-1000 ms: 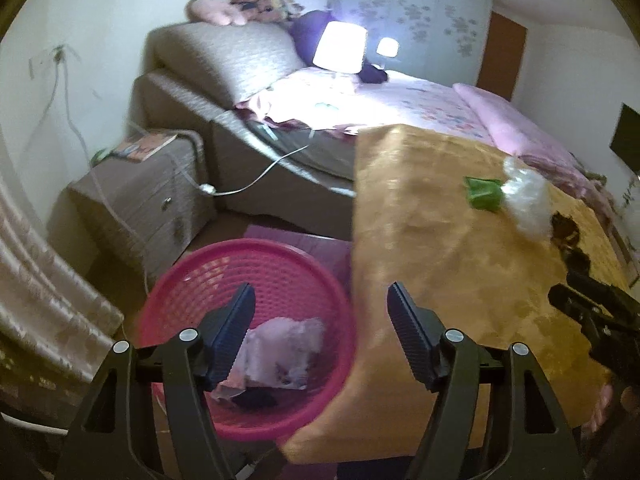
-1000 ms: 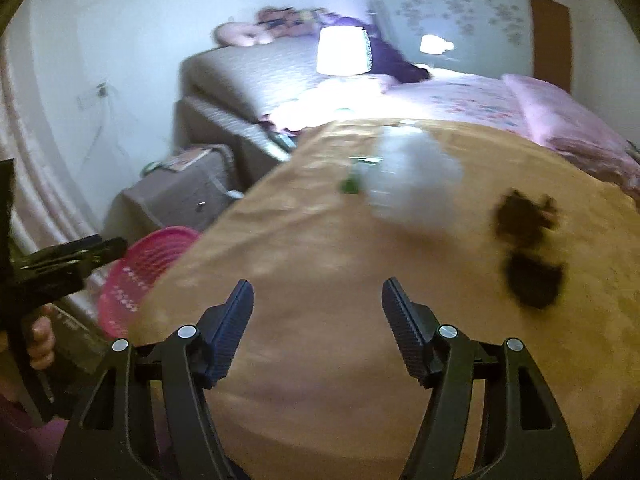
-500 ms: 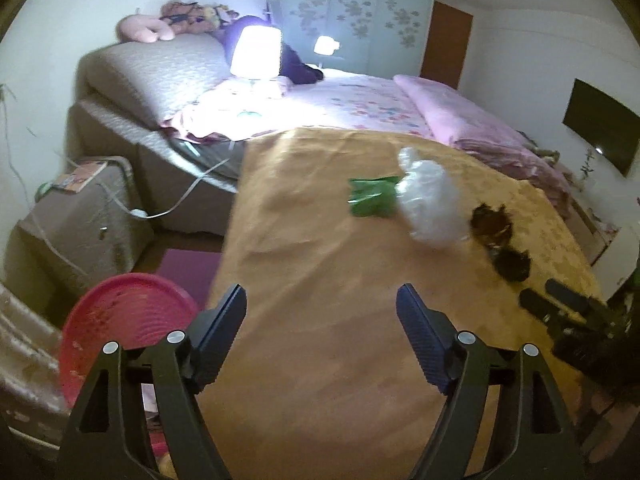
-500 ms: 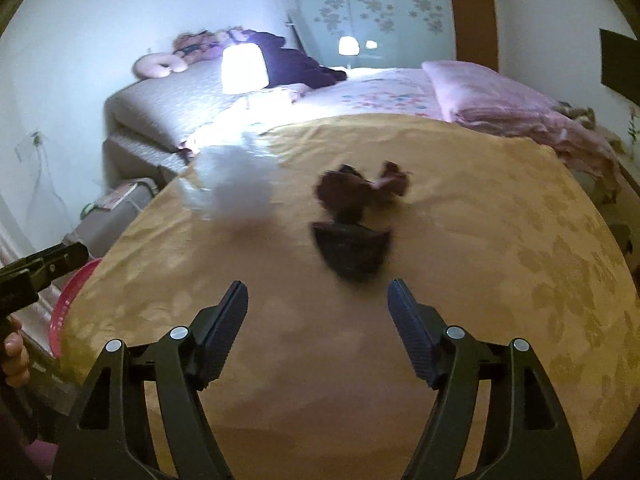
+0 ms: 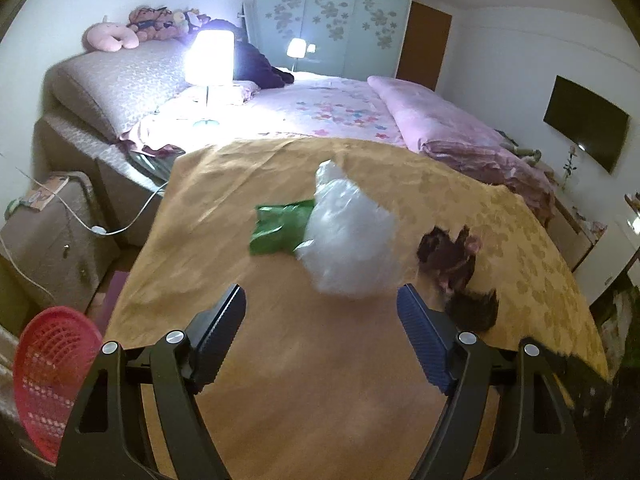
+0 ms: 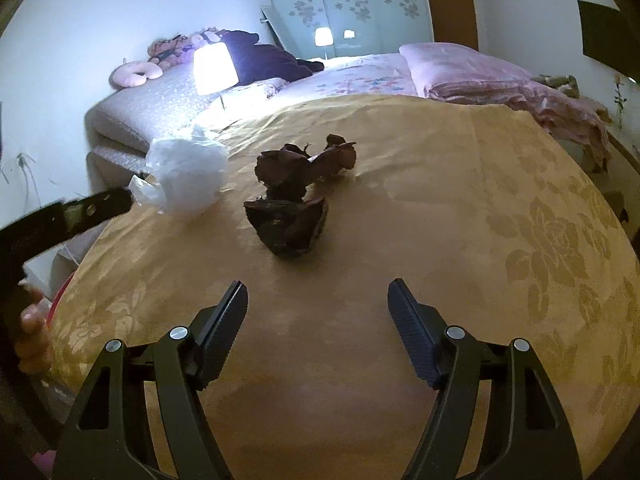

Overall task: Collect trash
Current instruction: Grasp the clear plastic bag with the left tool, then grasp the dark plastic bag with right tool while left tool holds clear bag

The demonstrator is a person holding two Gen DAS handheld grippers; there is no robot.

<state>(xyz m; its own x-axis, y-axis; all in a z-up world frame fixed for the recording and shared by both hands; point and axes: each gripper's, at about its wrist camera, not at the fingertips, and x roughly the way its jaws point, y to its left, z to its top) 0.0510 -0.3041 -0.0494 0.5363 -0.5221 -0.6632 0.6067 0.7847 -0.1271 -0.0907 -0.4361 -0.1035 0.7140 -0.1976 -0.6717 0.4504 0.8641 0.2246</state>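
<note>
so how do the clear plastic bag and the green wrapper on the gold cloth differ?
The clear plastic bag is puffed up and see-through white; the green wrapper lies flat and is opaque green. The bag is the larger, and its edge overlaps the wrapper's right end. The bag lies straight ahead of the open left gripper; the wrapper is off to the left. Both rest loose on the gold cloth.

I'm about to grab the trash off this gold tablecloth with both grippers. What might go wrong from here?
1. The clear plastic bag overlaps the green wrapper; the left gripper, open and empty, may pinch one and drag the other.
2. The two dark crumpled pieces touch; the open right gripper could take only one or knock the far one away.
3. Fingers closing low may catch the tablecloth and pull it.
</note>
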